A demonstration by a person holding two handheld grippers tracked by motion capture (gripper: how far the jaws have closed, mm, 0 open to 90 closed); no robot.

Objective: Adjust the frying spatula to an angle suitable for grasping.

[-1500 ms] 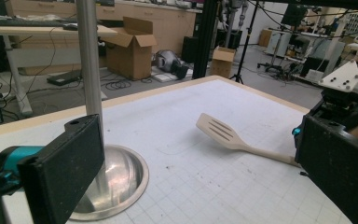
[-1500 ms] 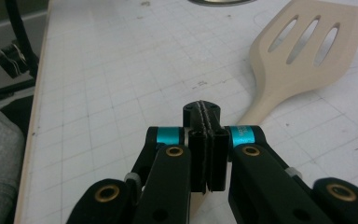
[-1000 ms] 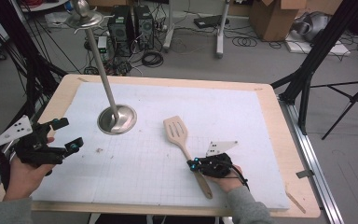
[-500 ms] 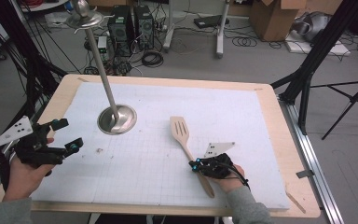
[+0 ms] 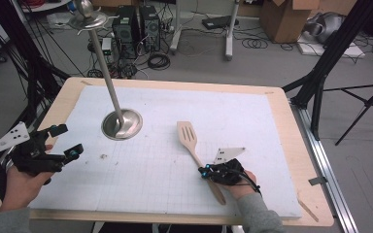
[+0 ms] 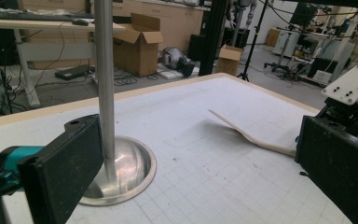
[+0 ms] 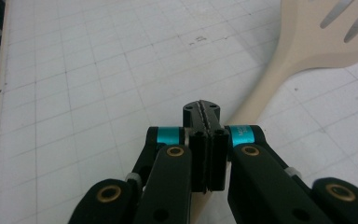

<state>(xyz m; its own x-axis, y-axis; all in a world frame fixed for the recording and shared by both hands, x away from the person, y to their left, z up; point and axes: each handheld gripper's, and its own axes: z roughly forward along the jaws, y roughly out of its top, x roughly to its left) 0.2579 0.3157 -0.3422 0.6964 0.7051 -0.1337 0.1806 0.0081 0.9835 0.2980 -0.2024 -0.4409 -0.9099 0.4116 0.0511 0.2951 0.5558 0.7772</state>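
Up top, the tall silver metal stand with a round dished base (image 5: 122,124) has its pole cut off in the left gripper view. The left gripper (image 5: 64,142) sits at the white gridded mat's (image 5: 165,165) left edge, jaws wide and empty. To the right, the pale wooden slotted spatula (image 5: 189,138) lies flat; its handle runs under the right gripper (image 5: 205,171), whose jaws are pressed together above it, contact unclear.

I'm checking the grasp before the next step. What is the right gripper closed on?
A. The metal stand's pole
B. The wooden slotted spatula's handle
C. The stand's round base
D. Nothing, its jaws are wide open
B: the right gripper sits shut over the handle of the wooden slotted spatula.
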